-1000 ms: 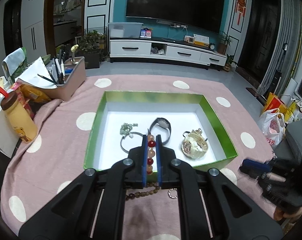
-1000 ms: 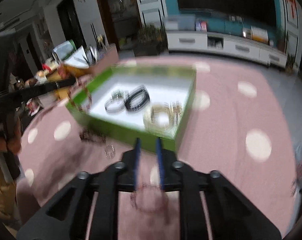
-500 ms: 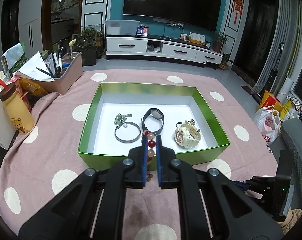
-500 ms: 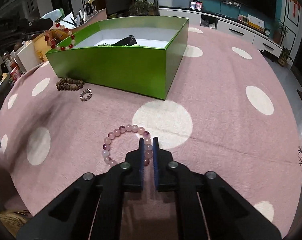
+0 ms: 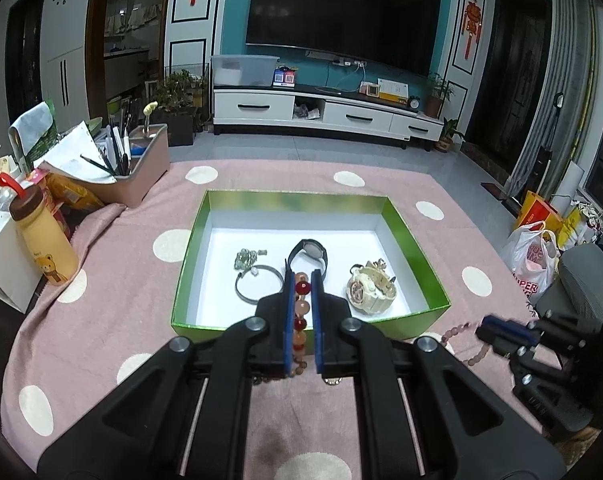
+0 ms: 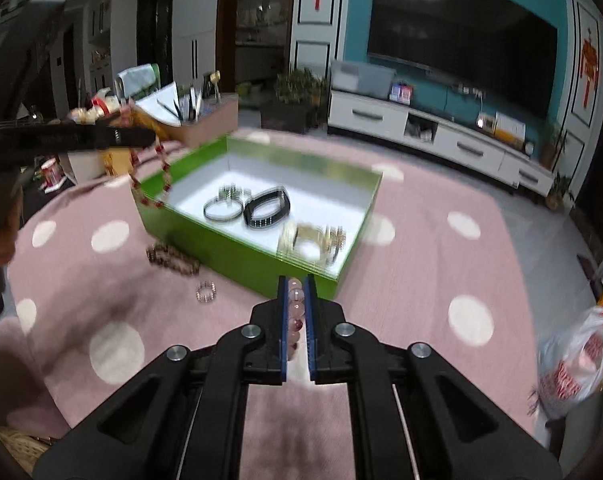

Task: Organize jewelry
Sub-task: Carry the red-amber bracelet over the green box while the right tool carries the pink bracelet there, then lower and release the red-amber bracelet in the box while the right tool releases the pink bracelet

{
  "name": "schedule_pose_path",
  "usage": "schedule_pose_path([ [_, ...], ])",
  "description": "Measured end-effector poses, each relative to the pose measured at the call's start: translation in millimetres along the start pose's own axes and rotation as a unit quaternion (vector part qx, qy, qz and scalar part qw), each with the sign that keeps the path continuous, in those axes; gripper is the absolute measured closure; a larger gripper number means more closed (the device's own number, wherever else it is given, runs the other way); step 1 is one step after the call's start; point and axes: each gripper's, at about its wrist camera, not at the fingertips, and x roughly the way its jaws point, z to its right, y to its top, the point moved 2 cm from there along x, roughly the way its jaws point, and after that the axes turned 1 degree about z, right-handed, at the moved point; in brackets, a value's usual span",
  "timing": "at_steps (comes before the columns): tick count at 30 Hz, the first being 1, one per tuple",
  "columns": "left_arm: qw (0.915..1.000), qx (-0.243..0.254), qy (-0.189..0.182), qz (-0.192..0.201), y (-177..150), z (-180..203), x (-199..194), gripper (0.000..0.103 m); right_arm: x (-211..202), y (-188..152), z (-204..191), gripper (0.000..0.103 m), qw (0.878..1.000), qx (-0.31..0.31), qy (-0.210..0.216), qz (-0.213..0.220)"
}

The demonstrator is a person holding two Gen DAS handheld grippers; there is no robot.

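A green box (image 5: 417, 240) with a white floor sits on the pink dotted cloth and holds a silver bangle (image 5: 258, 289), a black watch (image 5: 308, 251) and a cream watch (image 5: 371, 289). My left gripper (image 5: 301, 280) is shut on a red-and-orange bead bracelet (image 5: 300, 307), held above the box's near wall. My right gripper (image 6: 295, 282) is shut on a pink bead bracelet (image 6: 294, 312), lifted above the cloth near the box's corner (image 6: 325, 276). A brown bead bracelet (image 6: 171, 258) and a small ring (image 6: 206, 292) lie on the cloth beside the box.
A tan organiser with pens (image 5: 137, 168), a yellow bottle (image 5: 45, 240) and a white box (image 5: 1, 264) stand at the left. Bags (image 5: 535, 256) and a chair sit off the right edge. The right view is motion-blurred.
My right gripper closed on the pink bracelet, lifted it off the cloth and swung toward the box. My left gripper stayed above the box's near wall with its bracelet.
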Motion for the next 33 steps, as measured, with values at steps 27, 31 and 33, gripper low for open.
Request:
schedule_pose_path([
  [27,0.9996,-0.002,0.007,-0.027,53,-13,67,0.096,57,109,15,0.096,0.999,-0.007,-0.007,0.044],
  [31,0.9991,-0.004,0.012,-0.041,51,-17,83,0.096,76,109,20,0.096,1.0,0.0,-0.007,0.029],
  [33,0.9987,-0.005,0.014,-0.048,50,-18,91,0.096,85,109,22,0.096,1.0,0.005,-0.005,0.02],
])
